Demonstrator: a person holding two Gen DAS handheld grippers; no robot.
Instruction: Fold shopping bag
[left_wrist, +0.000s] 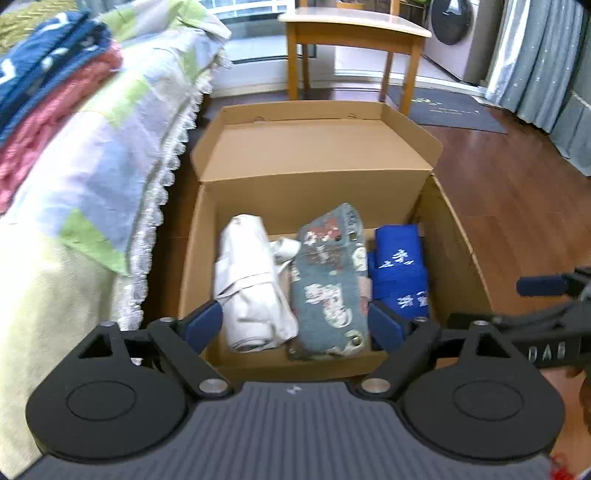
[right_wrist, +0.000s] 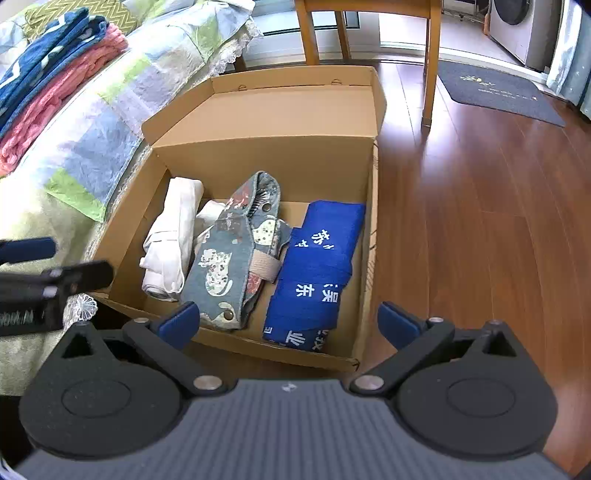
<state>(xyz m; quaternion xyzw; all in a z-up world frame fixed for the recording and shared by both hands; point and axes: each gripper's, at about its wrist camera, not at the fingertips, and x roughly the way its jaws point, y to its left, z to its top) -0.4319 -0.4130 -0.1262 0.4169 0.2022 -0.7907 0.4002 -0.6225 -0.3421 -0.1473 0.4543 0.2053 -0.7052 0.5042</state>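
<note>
While three folded bags sit side by side in the cardboard box (right_wrist: 369, 206) mid-frame, white bag (right_wrist: 168, 236), patterned bag (right_wrist: 225, 258), blue bag (right_wrist: 314, 273), both the left gripper (left_wrist: 295, 323) and right gripper (right_wrist: 288, 319) hover with jaws wide, empty, probably choosing one.

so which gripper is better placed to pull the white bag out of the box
Left. The left gripper, open, looks straight over the white bag. The right gripper, also open, sits nearer the blue bag, with the patterned bag between.

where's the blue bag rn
In both views the blue bag lies folded at the right end of the cardboard box, beside the cat-print bag.
</note>
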